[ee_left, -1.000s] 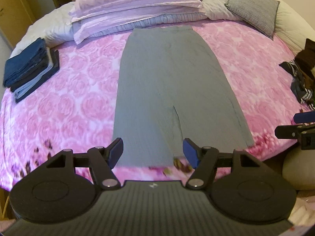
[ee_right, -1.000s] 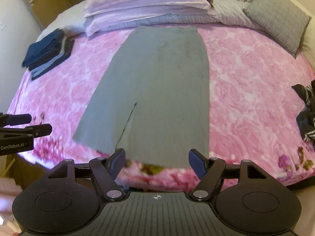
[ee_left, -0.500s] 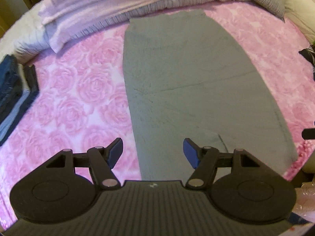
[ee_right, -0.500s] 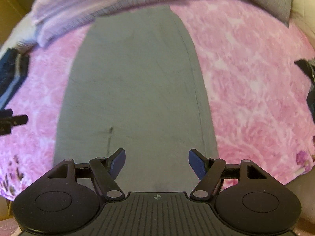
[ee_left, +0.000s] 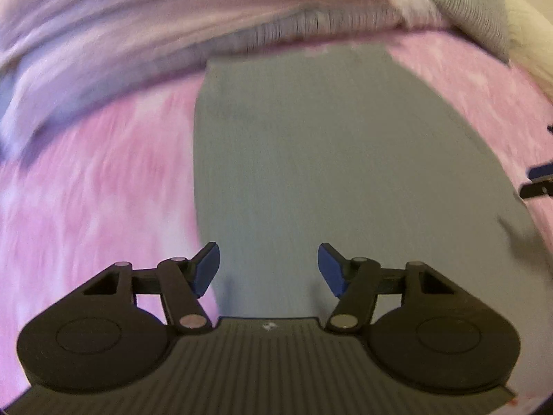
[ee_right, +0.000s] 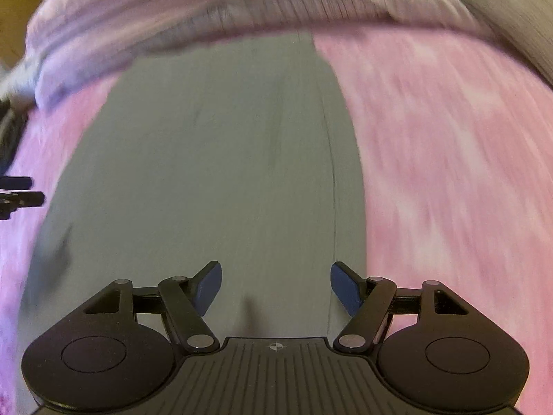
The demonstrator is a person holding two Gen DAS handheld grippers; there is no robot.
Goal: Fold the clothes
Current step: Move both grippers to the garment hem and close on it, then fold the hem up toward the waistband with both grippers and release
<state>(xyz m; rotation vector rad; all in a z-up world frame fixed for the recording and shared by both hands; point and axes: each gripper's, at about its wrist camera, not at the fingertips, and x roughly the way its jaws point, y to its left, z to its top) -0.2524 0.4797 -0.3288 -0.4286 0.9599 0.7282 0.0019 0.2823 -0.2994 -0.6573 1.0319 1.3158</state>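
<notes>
1. Lying flat on the pink sheet [ee_left: 86,190], the grey garment [ee_left: 311,159] runs lengthwise away from both cams; far end sits just below the pillows [ee_left: 155,27]. Both views are blurred, so fabric detail is hard to read.
2. Garment in right wrist view [ee_right: 224,173]: fills the middle, with a thin seam line down its right part; pink sheet [ee_right: 449,173] on either side.
3. Left gripper [ee_left: 269,268]: jaws spread wide, nothing between them. Its left blue pad sits over the garment's left edge, right pad over grey cloth. Can't tell if the pads touch the fabric.
4. Right gripper [ee_right: 275,285]: jaws also spread wide, empty. Both pads are over grey cloth, the right one near the seam line. Contact w/ fabric can't be told.
5. Each gripper shows in the other's view: right one's tips at the far right edge of left wrist view [ee_left: 539,181], by the garment's right edge; left one's tips at the far left edge of right wrist view [ee_right: 19,192], by the garment's left edge.
6. Grey cushion [ee_left: 466,10] at top right beyond the garment, next to the pillows [ee_right: 172,17].
7. Dark item [ee_right: 8,131] at the left edge of right wrist view, on the sheet; too blurred to identify.
</notes>
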